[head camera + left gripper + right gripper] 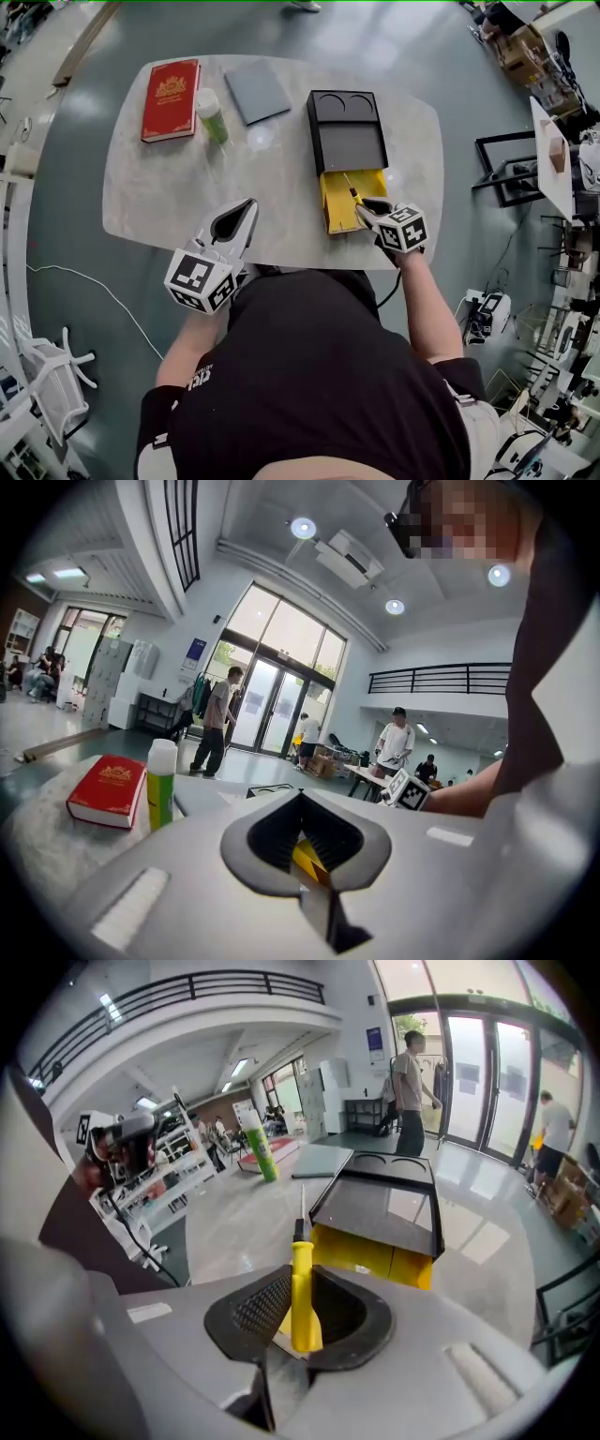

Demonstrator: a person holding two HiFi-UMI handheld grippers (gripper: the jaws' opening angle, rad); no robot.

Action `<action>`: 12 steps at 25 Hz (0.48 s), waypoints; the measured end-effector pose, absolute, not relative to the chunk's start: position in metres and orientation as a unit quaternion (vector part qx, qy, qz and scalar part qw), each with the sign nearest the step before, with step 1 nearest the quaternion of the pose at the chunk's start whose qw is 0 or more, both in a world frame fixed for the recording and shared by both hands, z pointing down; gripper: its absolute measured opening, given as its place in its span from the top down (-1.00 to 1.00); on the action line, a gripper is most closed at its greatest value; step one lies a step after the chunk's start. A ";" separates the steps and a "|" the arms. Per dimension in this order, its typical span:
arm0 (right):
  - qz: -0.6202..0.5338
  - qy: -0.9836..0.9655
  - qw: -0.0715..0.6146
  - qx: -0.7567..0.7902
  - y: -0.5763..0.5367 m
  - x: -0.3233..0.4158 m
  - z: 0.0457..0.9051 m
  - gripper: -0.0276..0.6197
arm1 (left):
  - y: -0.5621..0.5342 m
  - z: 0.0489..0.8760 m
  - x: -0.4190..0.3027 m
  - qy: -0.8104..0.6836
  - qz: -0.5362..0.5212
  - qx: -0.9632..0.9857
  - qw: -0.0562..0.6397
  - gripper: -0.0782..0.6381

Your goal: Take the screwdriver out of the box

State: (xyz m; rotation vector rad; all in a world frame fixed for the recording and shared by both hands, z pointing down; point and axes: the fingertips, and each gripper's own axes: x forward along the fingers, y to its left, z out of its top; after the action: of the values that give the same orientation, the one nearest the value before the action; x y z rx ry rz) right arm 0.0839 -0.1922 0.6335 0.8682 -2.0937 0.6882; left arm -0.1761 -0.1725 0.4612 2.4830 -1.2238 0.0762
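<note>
The right tongs (367, 210) pinch the yellow handle of the screwdriver (303, 1283), shaft pointing away, over the yellow drawer (335, 202) pulled out of the black box (347, 141); the left tongs (247, 207) are pressed together on nothing, near the front edge of the surface (272, 183). The pinch should probably stay firm until the tip is carried over the drawer wall; bare surface lies left of the box; the front edge runs close by the drawer; the green bottle (212, 114) and red book (171, 98) stand well apart.
</note>
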 end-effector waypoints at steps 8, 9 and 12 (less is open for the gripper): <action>0.288 -0.875 0.207 0.330 -0.184 0.063 0.535 0.66 | -0.164 0.439 -0.166 -0.455 0.028 0.872 0.176 0.78; 0.283 -0.883 0.184 0.325 -0.182 0.061 0.518 0.66 | -0.163 0.434 -0.159 -0.456 0.024 0.872 0.177 0.78; 0.253 -0.907 0.139 0.308 -0.179 0.058 0.478 0.66 | -0.163 0.416 -0.132 -0.445 0.020 0.881 0.161 0.78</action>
State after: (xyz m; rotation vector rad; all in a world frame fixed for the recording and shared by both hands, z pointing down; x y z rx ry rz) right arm 0.0583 -0.1789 0.4784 0.8897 -2.6207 0.7304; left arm -0.1322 -0.1634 0.4164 2.5152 -1.2701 0.0558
